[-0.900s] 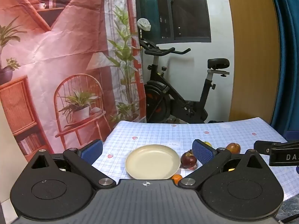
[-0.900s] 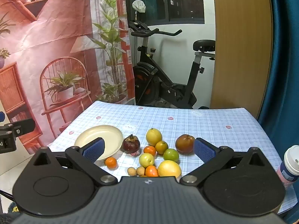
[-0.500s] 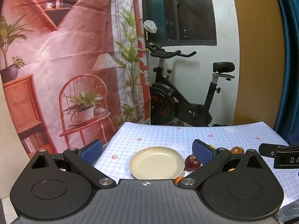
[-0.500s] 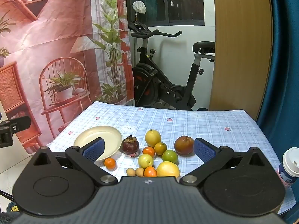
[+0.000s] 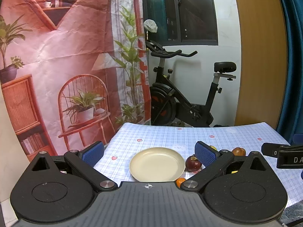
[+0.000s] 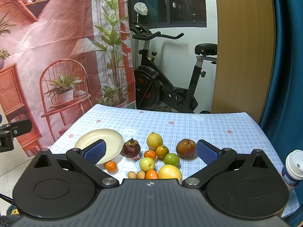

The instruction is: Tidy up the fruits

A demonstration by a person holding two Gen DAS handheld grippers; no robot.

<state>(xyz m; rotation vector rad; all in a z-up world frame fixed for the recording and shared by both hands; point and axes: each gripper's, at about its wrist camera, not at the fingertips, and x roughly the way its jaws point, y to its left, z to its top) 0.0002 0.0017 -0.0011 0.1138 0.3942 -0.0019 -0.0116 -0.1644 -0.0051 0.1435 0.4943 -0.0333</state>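
Hovering near the table, the left gripper [image 5: 149, 152] and right gripper [image 6: 150, 151] both gape apart, with the cream plate [image 6: 113, 139] left of the mangosteen [image 6: 131, 148].

Fruits [image 6: 154, 158] lie right of the plate [image 6: 113, 139]

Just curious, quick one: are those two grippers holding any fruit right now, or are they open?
Left gripper: open, holding nothing.
Right gripper: open, holding nothing.
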